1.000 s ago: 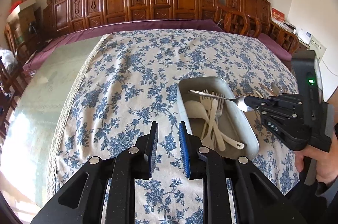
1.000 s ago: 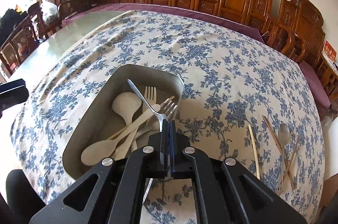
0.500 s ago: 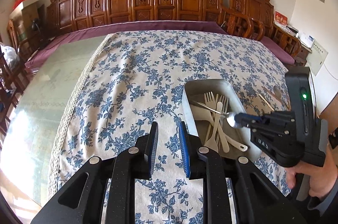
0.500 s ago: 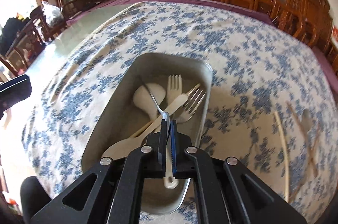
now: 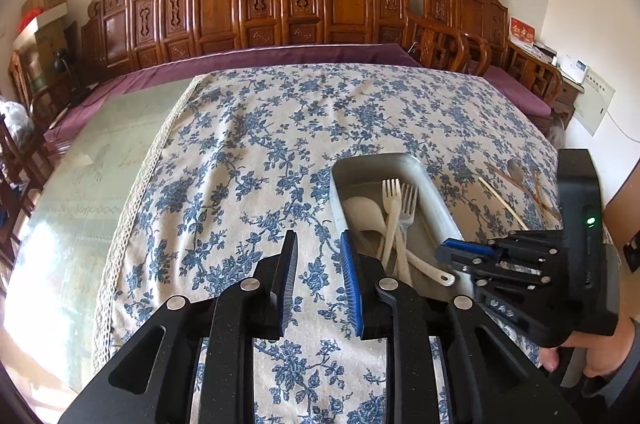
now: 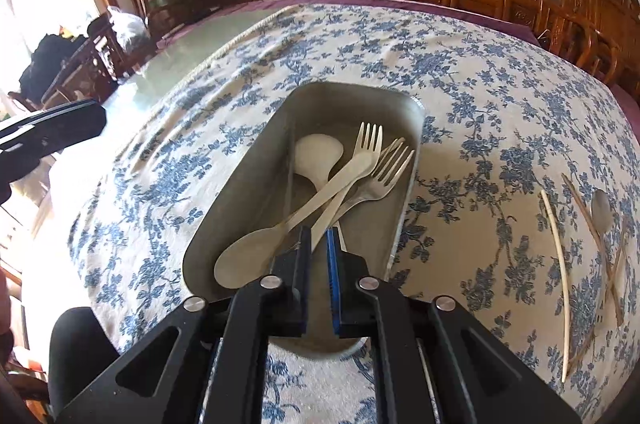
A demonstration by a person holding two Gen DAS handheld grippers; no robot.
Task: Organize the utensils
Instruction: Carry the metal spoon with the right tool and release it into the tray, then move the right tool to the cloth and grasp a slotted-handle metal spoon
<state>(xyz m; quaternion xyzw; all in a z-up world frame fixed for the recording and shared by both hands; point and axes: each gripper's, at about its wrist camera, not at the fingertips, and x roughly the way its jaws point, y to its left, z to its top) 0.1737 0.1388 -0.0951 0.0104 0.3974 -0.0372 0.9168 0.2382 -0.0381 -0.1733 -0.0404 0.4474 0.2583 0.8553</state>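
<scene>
Right wrist view: the right gripper (image 6: 319, 244) is poised low over the near end of the grey metal tray (image 6: 248, 184), pointing steeply down. Its jaws have just been opening and a narrow gap is seen between the pads. Utensil handles pass beneath the tips, but nothing is pinched; the release of a utensil into the tray is judged complete.

In the tray are seen a white spoon (image 6: 320, 154), a pale fork (image 6: 366, 144) with a spoon-shaped end near the gripper, and a metal fork (image 6: 384, 180), all overlapping with their heads toward the far end. They are probably laid lengthwise because the tray is long and narrow.

On the floral tablecloth (image 6: 480, 96) covering the counter, to the right of the tray and well apart from it, loose chopsticks (image 6: 560, 264) and a dark spoon (image 6: 601, 208) are left unsorted. The task is judged partly done.

Left wrist view: the left gripper (image 5: 319, 280) is held over bare cloth just left of the tray, its jaws slightly spread and empty, having just opened a little. It is probably kept aside so the right gripper has free access. A hand (image 5: 600, 356) is seen holding the right gripper's handle.
</scene>
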